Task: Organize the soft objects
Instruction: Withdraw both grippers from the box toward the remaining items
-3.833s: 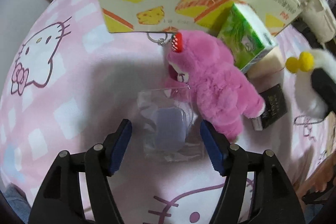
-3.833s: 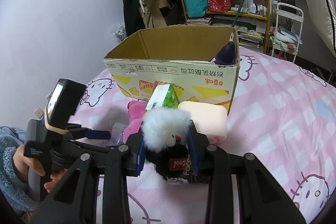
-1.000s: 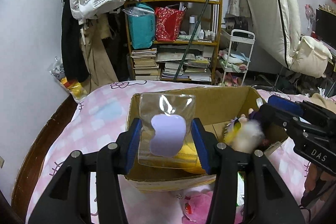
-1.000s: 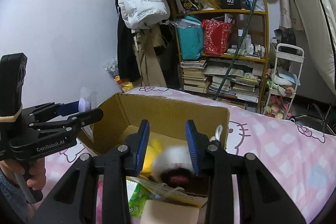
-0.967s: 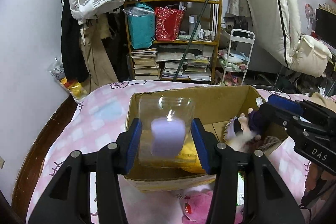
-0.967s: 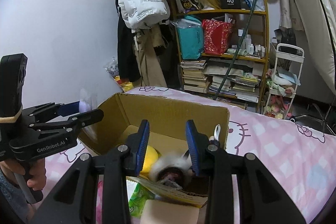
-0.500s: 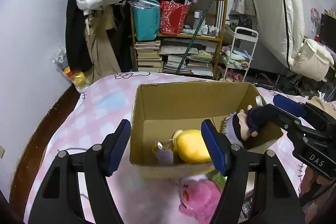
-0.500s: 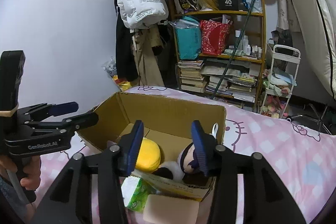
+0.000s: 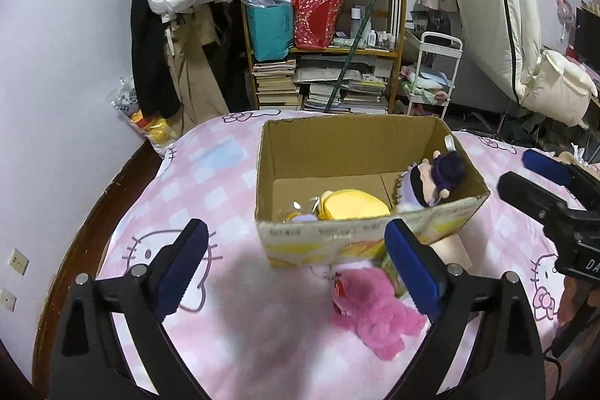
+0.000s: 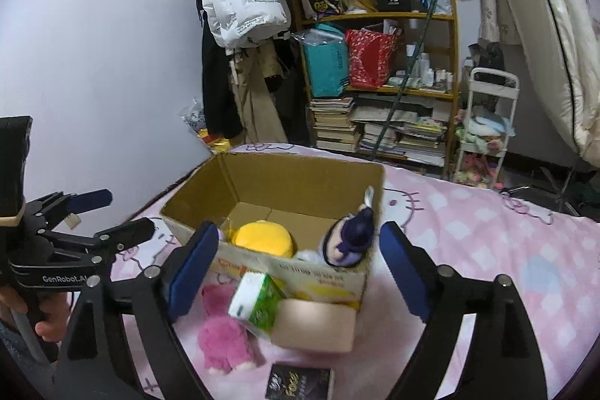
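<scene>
An open cardboard box [image 9: 360, 235] [image 10: 262, 175] stands on the pink bed. Inside it lie a yellow plush [image 9: 352, 207] [image 10: 262, 237], a doll with dark purple hair [image 9: 435, 180] [image 10: 350, 237] and a clear bag with a lilac pad [image 9: 302, 217]. A pink plush bear [image 9: 375, 313] [image 10: 221, 336] lies on the bed in front of the box. My left gripper [image 9: 296, 268] is open and empty, above the bed before the box. My right gripper [image 10: 298, 267] is open and empty, just short of the box's near wall.
A green tissue pack [image 10: 255, 302], a beige foam block [image 10: 315, 325] and a small black box [image 10: 298, 383] lie by the box's front. A cluttered bookshelf [image 9: 326, 44] and hanging coats [image 9: 176, 6] stand behind the bed. A white cart [image 10: 487, 126] is at the right.
Both grippers have let go: the bagged lilac pad and the fluffy toy dropped into the box. Both grippers opened wide and pulled back from the box.
</scene>
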Available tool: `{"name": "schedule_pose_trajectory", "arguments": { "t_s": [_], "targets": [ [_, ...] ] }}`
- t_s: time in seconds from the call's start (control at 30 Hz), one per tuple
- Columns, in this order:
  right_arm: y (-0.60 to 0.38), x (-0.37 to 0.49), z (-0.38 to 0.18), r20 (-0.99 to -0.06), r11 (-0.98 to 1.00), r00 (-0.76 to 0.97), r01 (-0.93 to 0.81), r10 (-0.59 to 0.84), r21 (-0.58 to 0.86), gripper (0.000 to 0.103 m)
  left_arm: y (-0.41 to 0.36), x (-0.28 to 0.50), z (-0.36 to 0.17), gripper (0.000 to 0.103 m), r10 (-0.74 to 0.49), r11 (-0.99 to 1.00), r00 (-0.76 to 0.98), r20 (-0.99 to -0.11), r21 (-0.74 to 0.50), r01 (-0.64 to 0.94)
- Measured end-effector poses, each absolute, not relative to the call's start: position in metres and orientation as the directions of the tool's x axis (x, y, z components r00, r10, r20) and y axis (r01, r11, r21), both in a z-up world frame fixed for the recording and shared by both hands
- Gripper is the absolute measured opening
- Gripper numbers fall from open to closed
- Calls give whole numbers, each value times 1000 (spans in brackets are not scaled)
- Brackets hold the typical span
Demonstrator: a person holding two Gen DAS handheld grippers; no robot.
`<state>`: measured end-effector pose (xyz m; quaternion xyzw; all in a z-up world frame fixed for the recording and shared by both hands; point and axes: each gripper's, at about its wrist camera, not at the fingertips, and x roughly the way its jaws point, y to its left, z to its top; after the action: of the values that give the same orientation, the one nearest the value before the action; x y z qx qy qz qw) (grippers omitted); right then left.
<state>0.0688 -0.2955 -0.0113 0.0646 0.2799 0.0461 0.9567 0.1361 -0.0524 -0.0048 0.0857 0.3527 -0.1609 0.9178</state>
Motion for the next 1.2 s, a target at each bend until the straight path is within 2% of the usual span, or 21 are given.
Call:
{"name": "schedule_pose_trajectory", "arguments": {
  "t_s": [0.07,0.37,0.57,0.9,1.2],
  "targets": [
    [-294,59,-8,-528,991,843,-48,108,125,103,-48,131,-6,94,-238,936,691,-683,30,352],
    [-289,22,-13,-536,994,840,-33,84,105,103,-31,108,-15,95,-205,949,665,-718,21,316],
    [-282,13,-31,-579,992,810,-35,97,117,103,-26,98,-26,95,-184,947,640,-746,41,319],
    [-289,21,-49,-614,991,784,-5,86,132,103,-36,100,-38,95,-205,933,635,-745,47,356],
    [-296,37,-68,-670,989,737,15,90,149,103,-50,114,-59,95,-224,916,558,-799,23,401]
  ]
}}
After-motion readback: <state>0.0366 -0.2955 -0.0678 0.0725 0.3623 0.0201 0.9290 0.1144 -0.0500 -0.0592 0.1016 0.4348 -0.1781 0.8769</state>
